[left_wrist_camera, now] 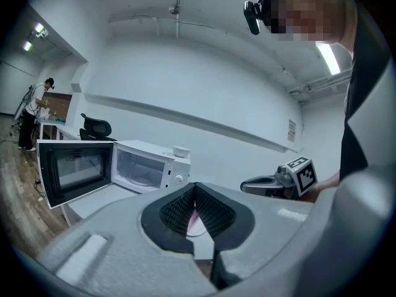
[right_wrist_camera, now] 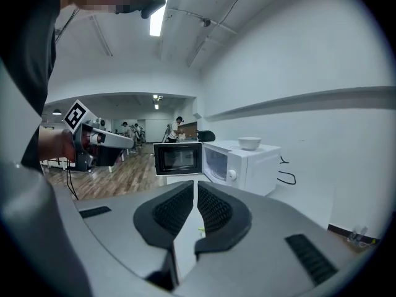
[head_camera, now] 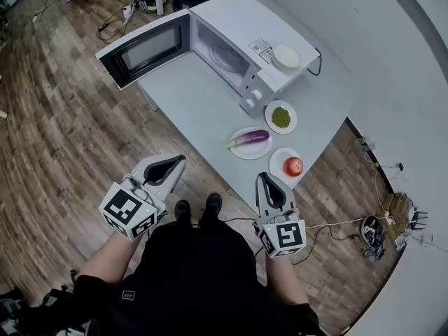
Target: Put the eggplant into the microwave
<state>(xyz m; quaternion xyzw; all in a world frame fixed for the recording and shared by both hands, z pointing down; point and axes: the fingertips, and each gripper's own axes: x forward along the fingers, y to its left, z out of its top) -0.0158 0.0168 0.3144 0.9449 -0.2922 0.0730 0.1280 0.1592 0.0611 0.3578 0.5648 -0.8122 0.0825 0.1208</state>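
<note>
A purple eggplant (head_camera: 250, 138) lies on a white plate (head_camera: 241, 151) near the table's front edge. At the far end stands the white microwave (head_camera: 238, 40), its door (head_camera: 143, 50) swung wide open and its inside empty. My left gripper (head_camera: 183, 159) hangs off the table's left front, shut with nothing in it. My right gripper (head_camera: 263, 176) is at the front edge just short of the eggplant's plate, also shut and empty. The left gripper view looks over shut jaws (left_wrist_camera: 195, 186) at the microwave (left_wrist_camera: 145, 166). The right gripper view (right_wrist_camera: 195, 184) faces the microwave (right_wrist_camera: 244, 163).
A plate of green food (head_camera: 281, 117) sits beside the microwave, and a red fruit on a plate (head_camera: 293, 165) is right of the eggplant. A white bowl (head_camera: 285, 56) rests on top of the microwave. Cables lie on the wooden floor (head_camera: 63, 138).
</note>
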